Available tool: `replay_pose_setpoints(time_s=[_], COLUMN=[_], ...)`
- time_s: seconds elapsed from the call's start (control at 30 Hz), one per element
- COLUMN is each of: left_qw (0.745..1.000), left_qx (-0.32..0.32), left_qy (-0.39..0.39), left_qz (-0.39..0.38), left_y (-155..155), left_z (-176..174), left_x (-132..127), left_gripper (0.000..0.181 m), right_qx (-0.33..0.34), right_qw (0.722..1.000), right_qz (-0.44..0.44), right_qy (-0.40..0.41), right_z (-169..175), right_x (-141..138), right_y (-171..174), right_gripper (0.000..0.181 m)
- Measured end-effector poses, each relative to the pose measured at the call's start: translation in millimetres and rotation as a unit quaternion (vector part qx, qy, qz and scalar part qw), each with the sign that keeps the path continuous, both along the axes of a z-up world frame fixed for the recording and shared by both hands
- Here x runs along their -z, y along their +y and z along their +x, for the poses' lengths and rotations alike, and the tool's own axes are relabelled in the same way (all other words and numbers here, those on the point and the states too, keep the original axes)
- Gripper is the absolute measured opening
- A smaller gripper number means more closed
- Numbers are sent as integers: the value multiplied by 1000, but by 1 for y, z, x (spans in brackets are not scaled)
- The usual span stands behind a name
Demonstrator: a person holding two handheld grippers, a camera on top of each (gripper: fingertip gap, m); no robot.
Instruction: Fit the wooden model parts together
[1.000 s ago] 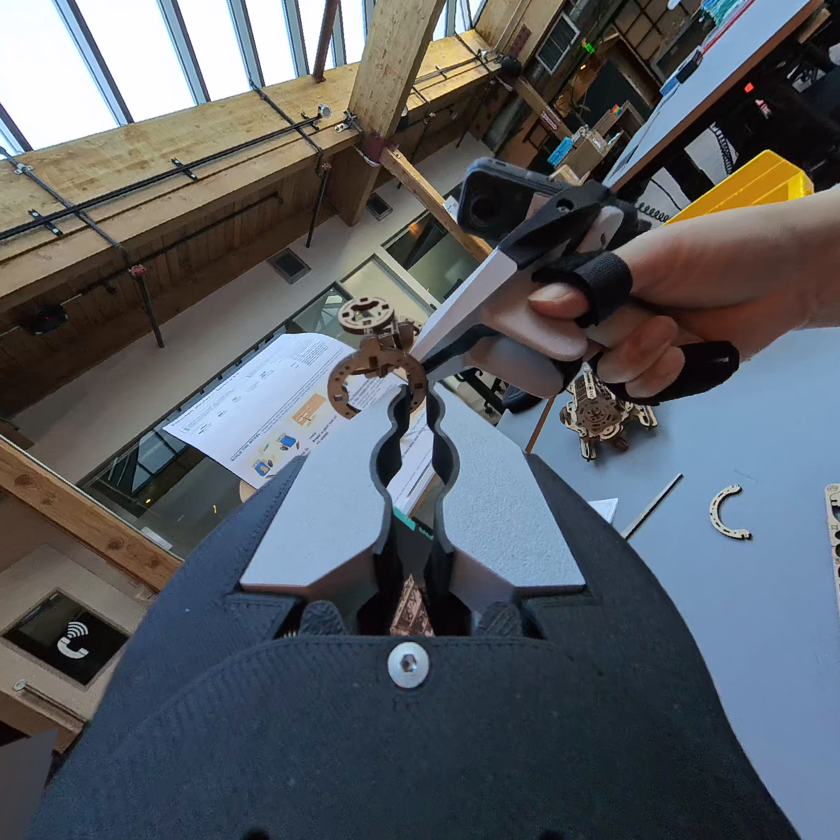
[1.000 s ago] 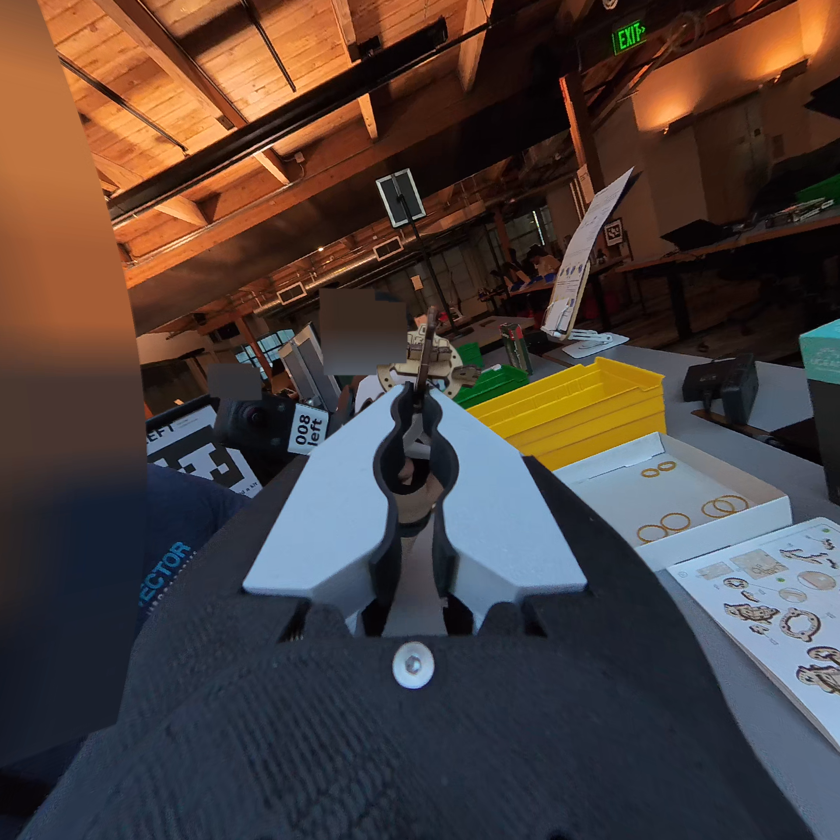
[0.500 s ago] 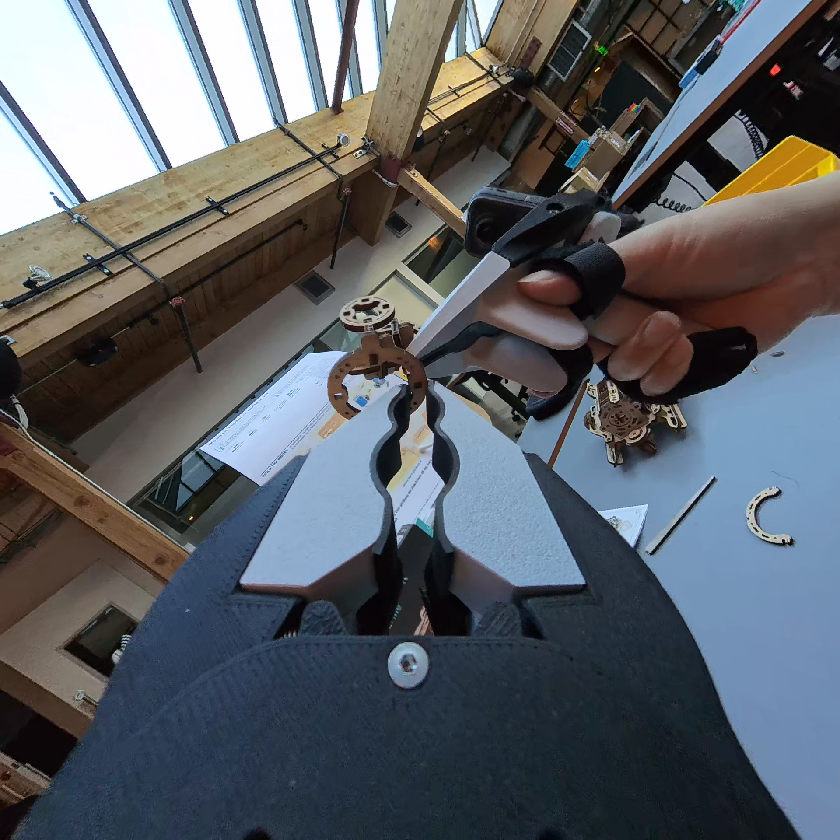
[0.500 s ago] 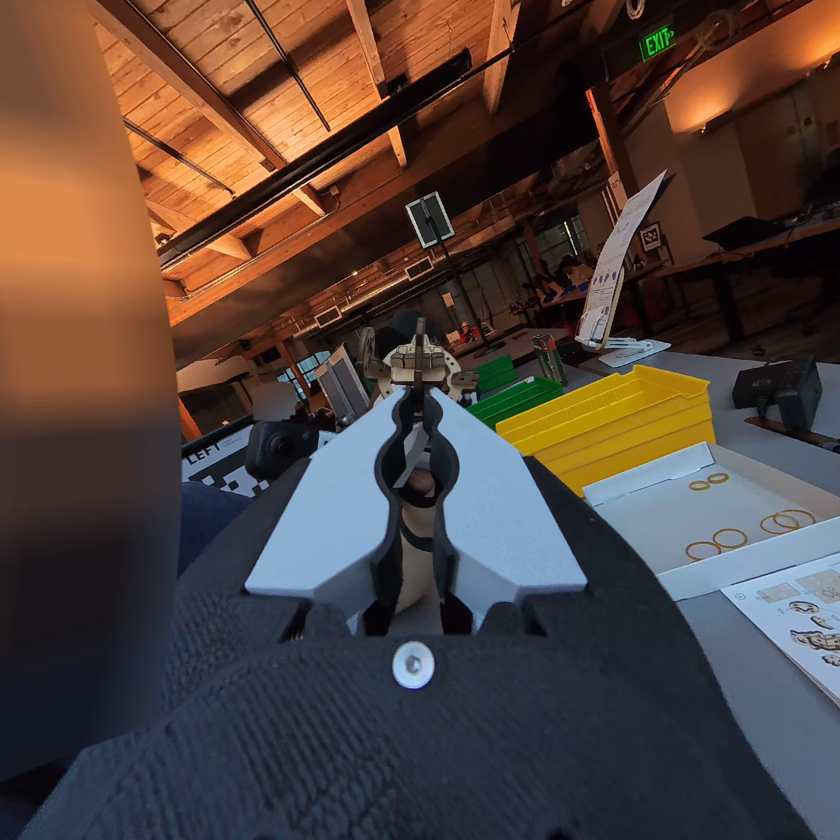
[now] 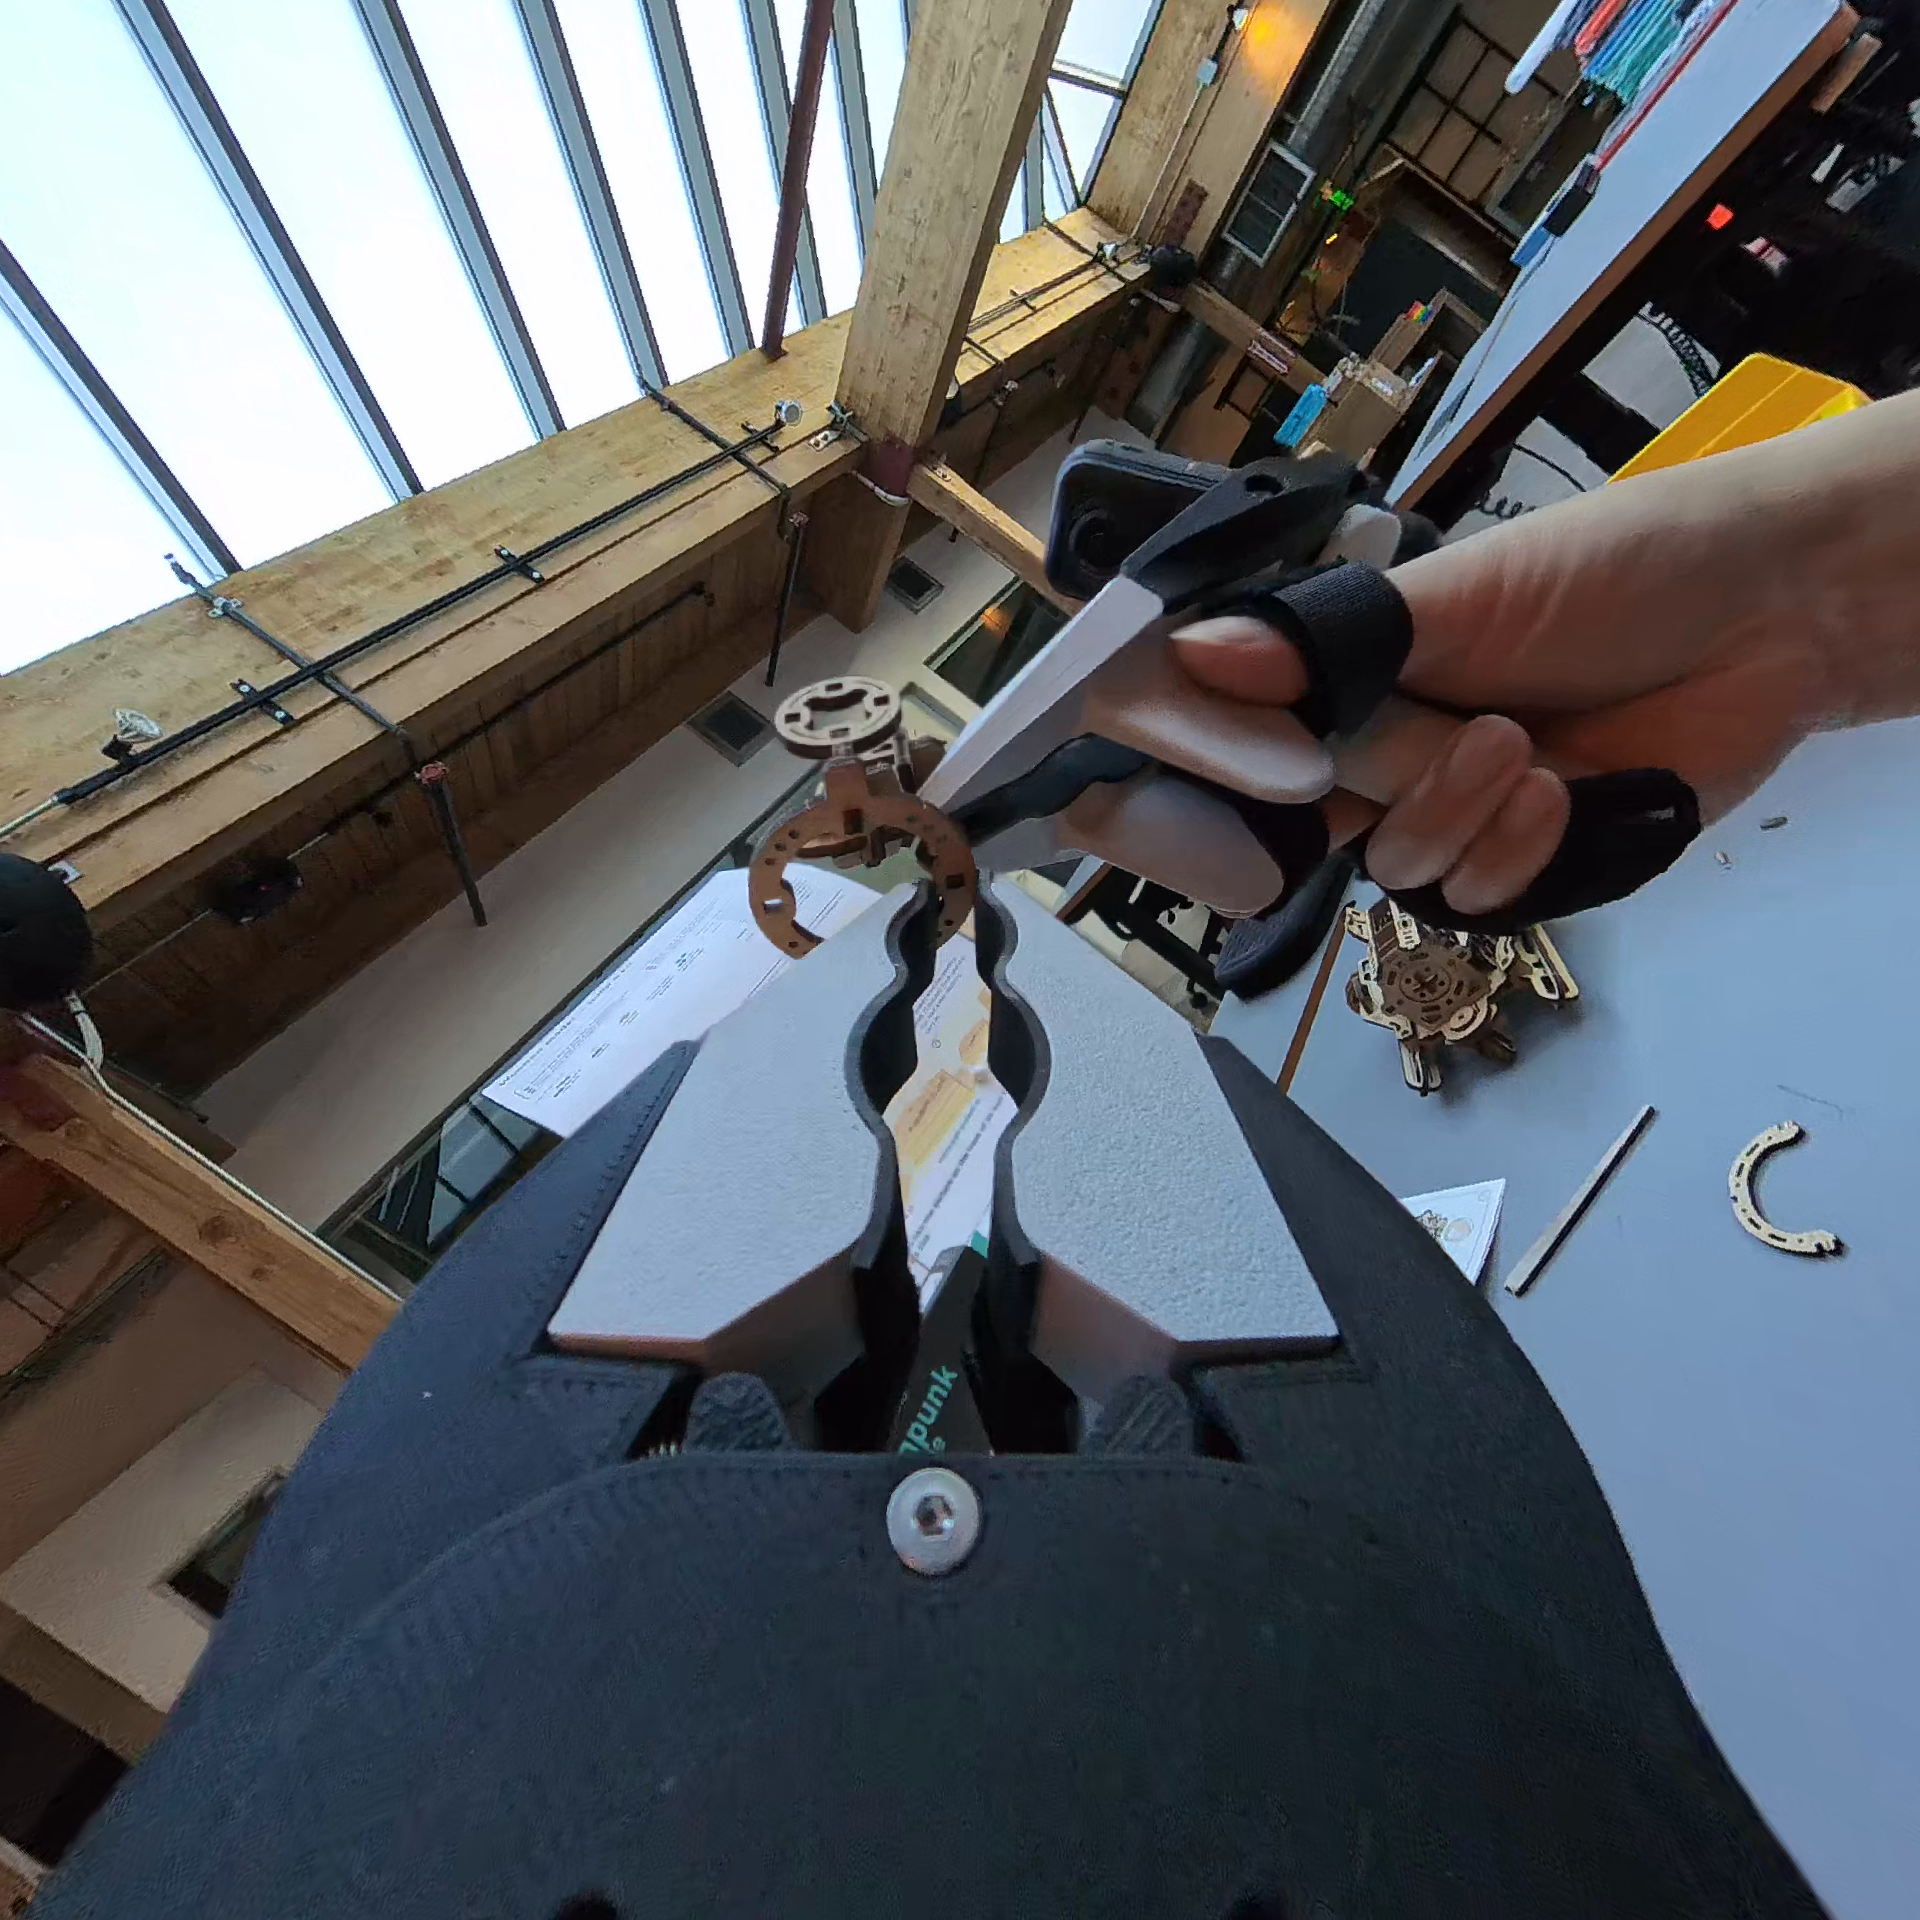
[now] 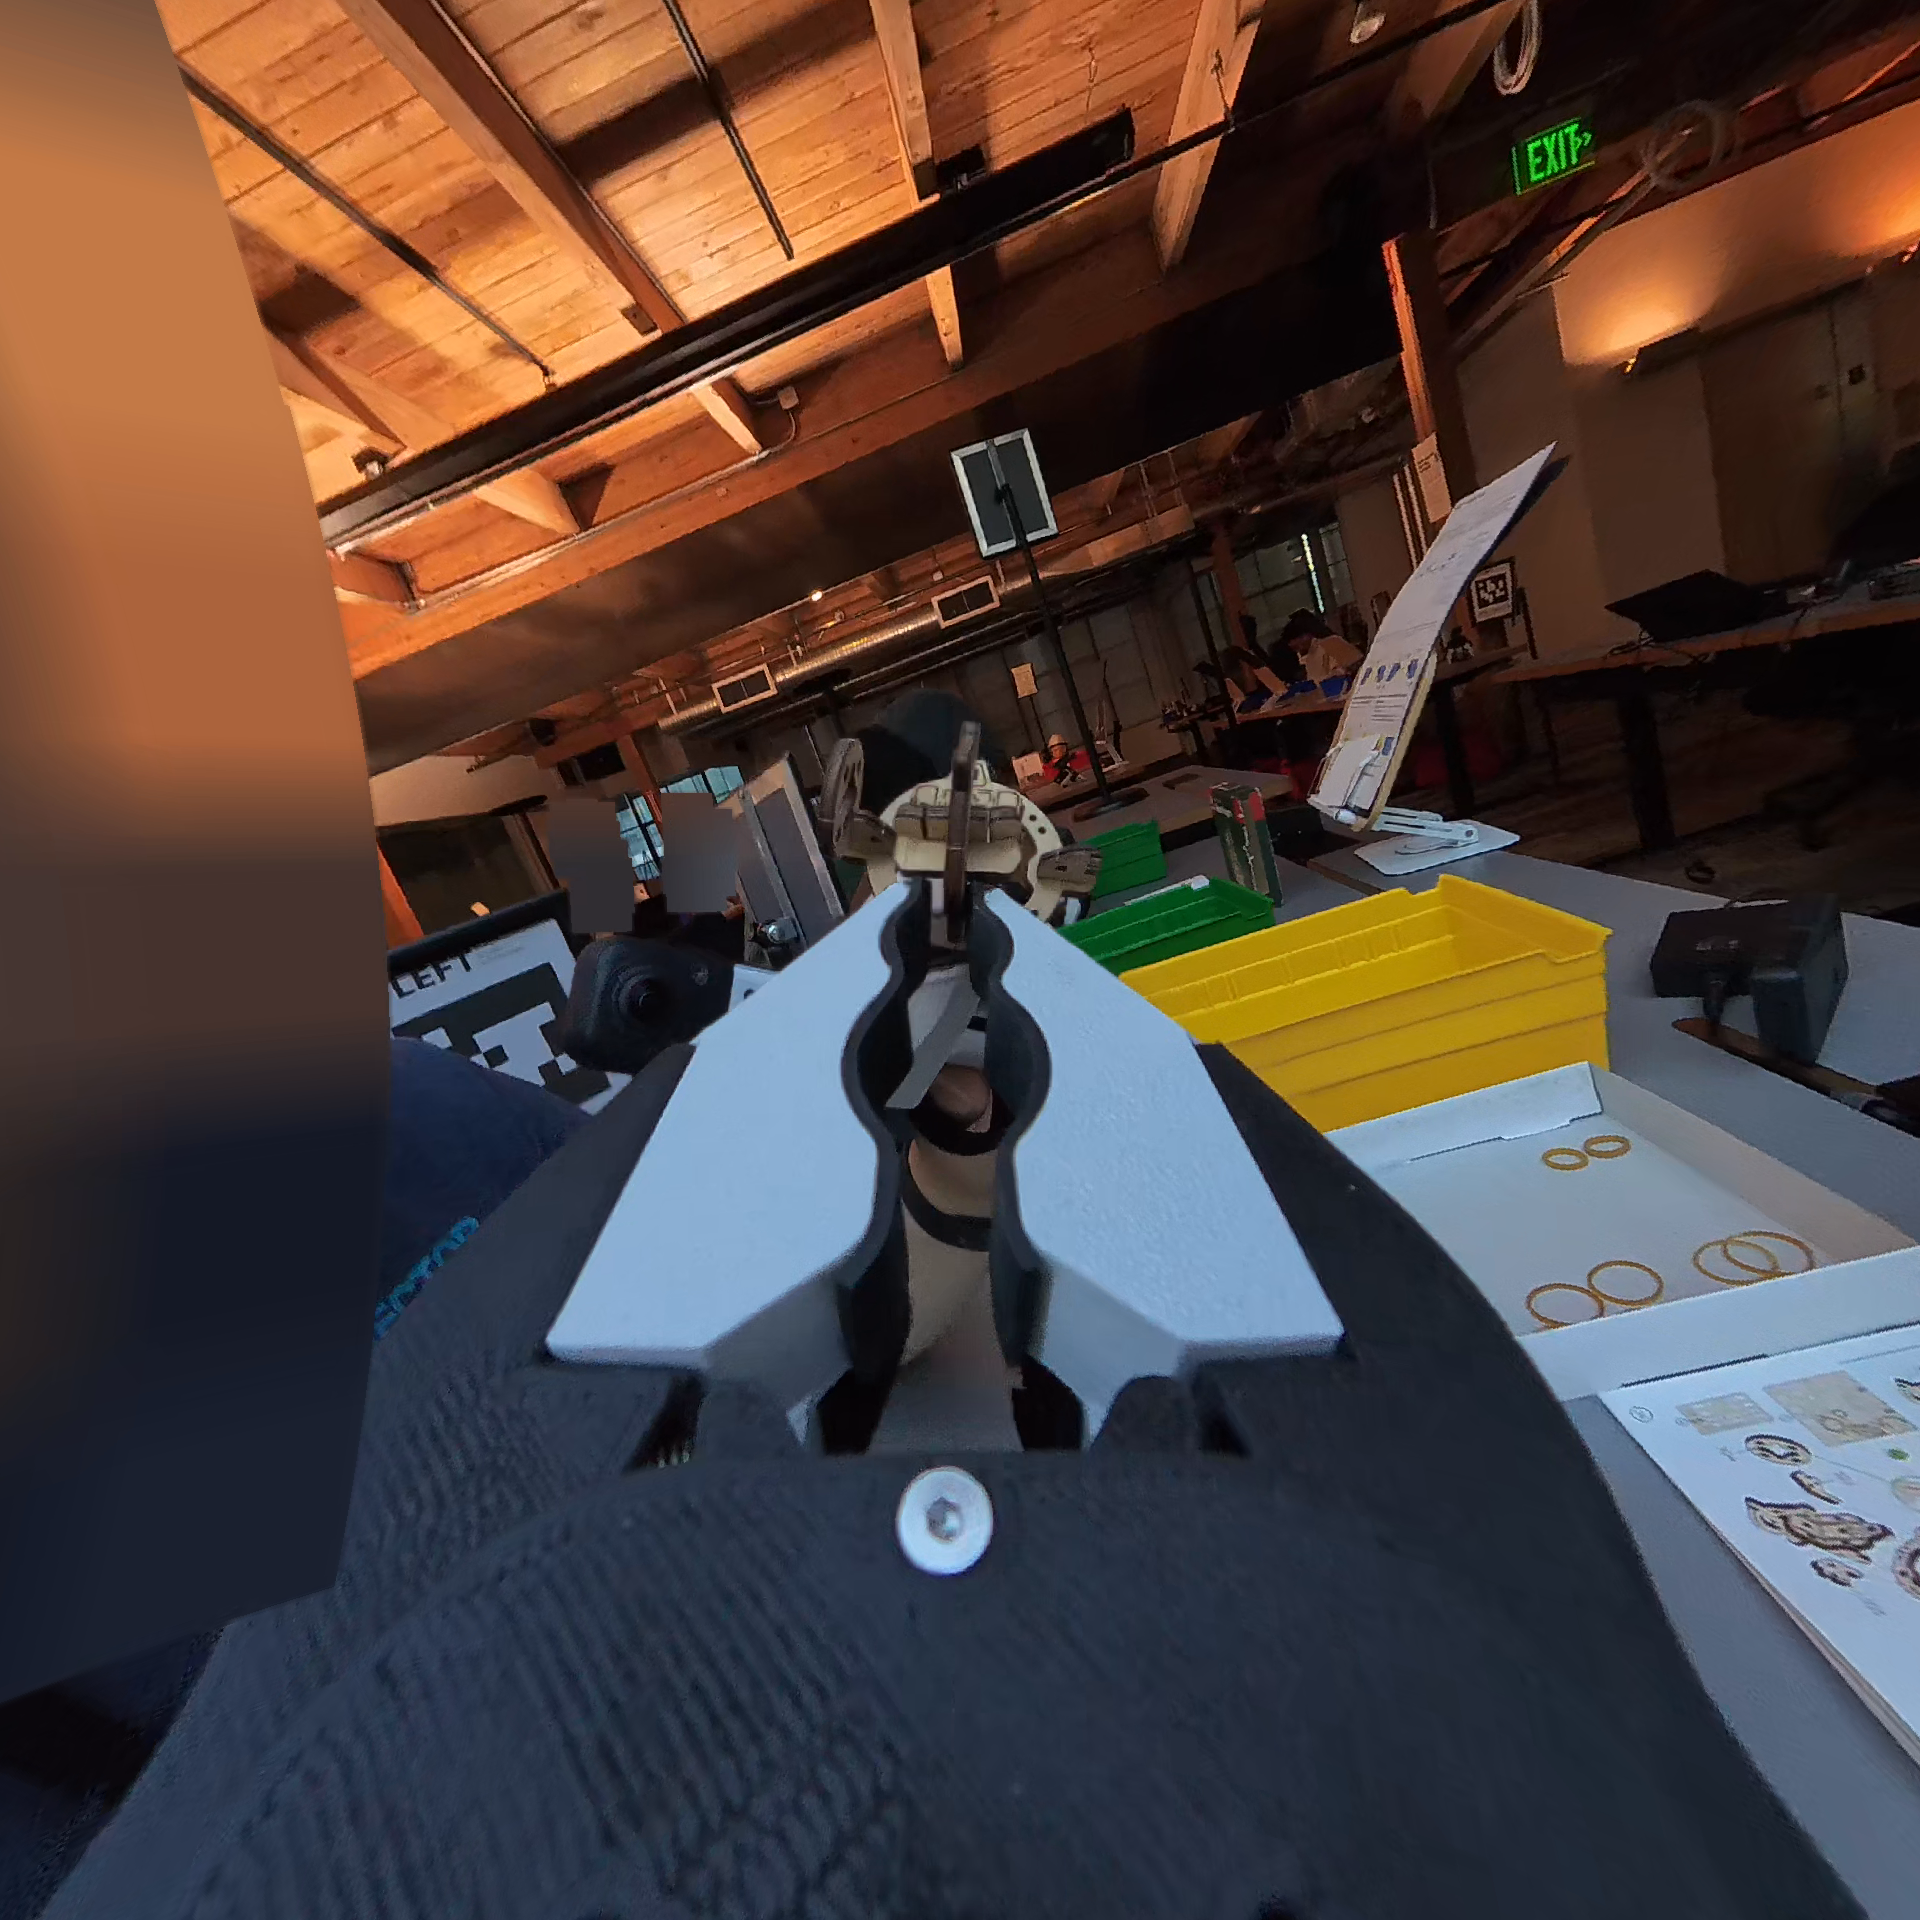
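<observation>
2 tools: both pinched nearly shut on 1 wooden sub-assembly [image 5: 862,831], held up in the air well above the surface [image 5: 1714,1455]
left tool [image 5: 951,904]: tips clamp the curved ring piece's end
right tool [image 6: 951,904]: tips grip a thin upright plate in the middle
step: looks like mid-fit, pressing pieces together
next: probably a careful squeeze along the slot, no twisting
spare bits: arc piece [image 5: 1777,1195] and finished model [image 5: 1444,987] lie on the surface

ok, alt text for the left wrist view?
The left gripper pinches a wooden ring piece held in the air, and the right gripper grips the same assembly from the right. A finished wooden model sits on the grey table.
</observation>
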State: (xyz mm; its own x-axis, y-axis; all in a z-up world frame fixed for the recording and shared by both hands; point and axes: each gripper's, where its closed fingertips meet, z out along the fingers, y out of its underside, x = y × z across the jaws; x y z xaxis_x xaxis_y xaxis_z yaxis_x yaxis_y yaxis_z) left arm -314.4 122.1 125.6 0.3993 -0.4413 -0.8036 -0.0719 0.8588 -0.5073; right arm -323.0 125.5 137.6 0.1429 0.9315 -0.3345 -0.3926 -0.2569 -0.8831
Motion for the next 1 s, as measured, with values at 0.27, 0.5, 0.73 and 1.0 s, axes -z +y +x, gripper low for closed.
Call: replay_pose_setpoints(time_s=[0.27,0.5,0.73,1.0], left_qw=[1000,1000,1000,995], left_qx=[2,-3,0,84], left_qy=[-15,-17,-16,32], left_qz=[18,18,12,-47], left_y=[-5,-4,-3,10], left_z=[-2,-3,-3,-22], left_x=[-3,-3,-3,5], left_gripper=[5,5,5,5], right_qx=[7,-7,-4,8], right_qw=[1000,1000,1000,999], right_qz=[26,-4,-6,-19], right_qy=[-15,6,3,-38], right_z=[-3,-3,-3,19], right_x=[-4,-5,-4,0], right_y=[-6,-3,-3,8], right_gripper=[3,4,4,23])
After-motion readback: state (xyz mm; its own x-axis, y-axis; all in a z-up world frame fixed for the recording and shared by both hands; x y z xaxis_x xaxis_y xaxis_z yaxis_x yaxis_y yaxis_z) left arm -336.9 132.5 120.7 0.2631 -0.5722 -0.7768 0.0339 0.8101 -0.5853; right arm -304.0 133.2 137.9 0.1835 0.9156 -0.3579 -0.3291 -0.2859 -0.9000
